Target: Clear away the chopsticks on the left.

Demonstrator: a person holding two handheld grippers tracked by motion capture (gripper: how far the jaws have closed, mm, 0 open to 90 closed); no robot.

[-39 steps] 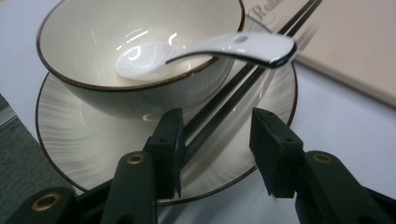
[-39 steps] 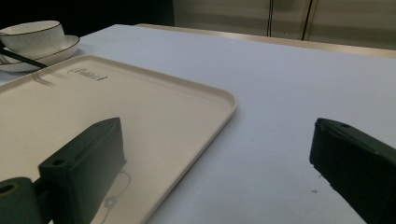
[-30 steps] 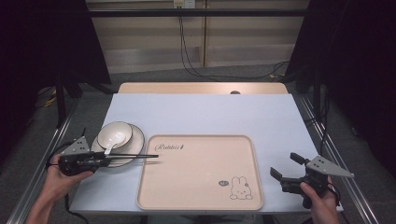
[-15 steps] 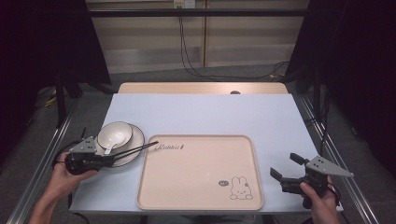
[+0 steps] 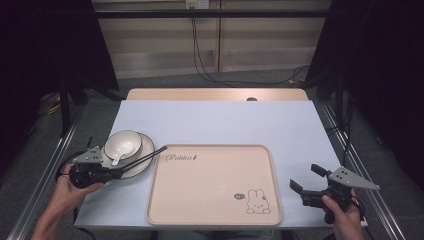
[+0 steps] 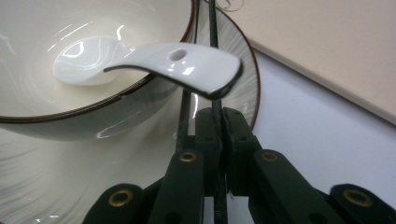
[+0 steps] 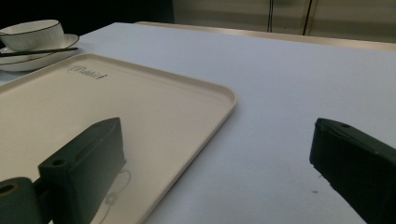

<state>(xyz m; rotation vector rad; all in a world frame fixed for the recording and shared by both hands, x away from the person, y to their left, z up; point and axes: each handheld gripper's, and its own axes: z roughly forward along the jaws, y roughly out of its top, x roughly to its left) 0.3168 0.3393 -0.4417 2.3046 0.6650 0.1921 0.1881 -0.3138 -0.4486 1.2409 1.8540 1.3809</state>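
At the near left of the table [image 5: 215, 122] the left gripper [image 5: 116, 172] sits just beside a plate [image 5: 145, 150], its jaws pinched shut on a pair of black chopsticks [image 5: 147, 156]. In the left gripper view the sticks [image 6: 214, 28] run up from between the closed jaws, over the plate's rim [image 6: 247, 88] and past the bowl; in the high view their far tips reach toward the tray's near left corner. The person's left hand [image 5: 75, 187] grips the tool from the near edge.

On the plate stands a cream bowl [image 5: 122, 141] with a dark rim. A white spoon [image 5: 119, 155] lies in it, scoop down in the bowl [image 6: 84, 65], with its handle [image 6: 187, 63] hanging out over the rim toward the gripper; a small hole shows in the handle.

Right of the plate, in the middle of the table, lies a beige tray [image 5: 212, 185] with script lettering at its far left corner and a rabbit drawing [image 5: 256, 201] at its near right. Nothing lies in the tray.

At the near right the right gripper [image 5: 306, 182] hovers just off the tray's right edge, jaws spread wide and holding nothing. The right gripper view shows the tray's corner [image 7: 219, 93] and bare table between the jaws. The right hand [image 5: 345, 217] holds it from below
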